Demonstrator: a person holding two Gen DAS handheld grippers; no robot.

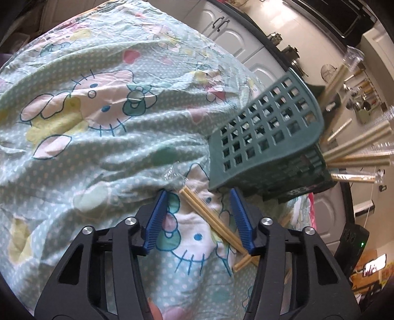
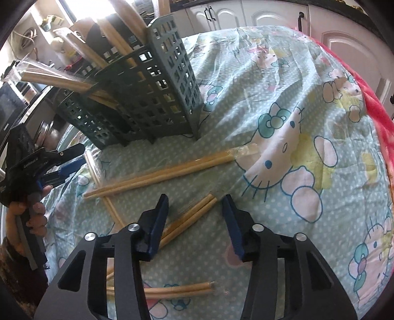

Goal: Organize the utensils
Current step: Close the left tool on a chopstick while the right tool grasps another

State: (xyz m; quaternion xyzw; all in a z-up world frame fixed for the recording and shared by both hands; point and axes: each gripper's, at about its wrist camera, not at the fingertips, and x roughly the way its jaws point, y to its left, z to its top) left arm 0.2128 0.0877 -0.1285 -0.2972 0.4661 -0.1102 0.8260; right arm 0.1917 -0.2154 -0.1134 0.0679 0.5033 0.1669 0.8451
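Observation:
A green lattice utensil basket stands on the Hello Kitty cloth with several wrapped chopstick pairs sticking out. My left gripper is open and straddles a wrapped chopstick pair lying on the cloth. It also shows in the right wrist view, at the left. My right gripper is open over another pair. A long pair lies beyond it, and one more pair lies under its left finger.
White cabinet doors stand behind the table. A kitchen counter with jars and utensils is behind the basket. A red blanket hangs at the cloth's right edge. The person's hand holds the left gripper.

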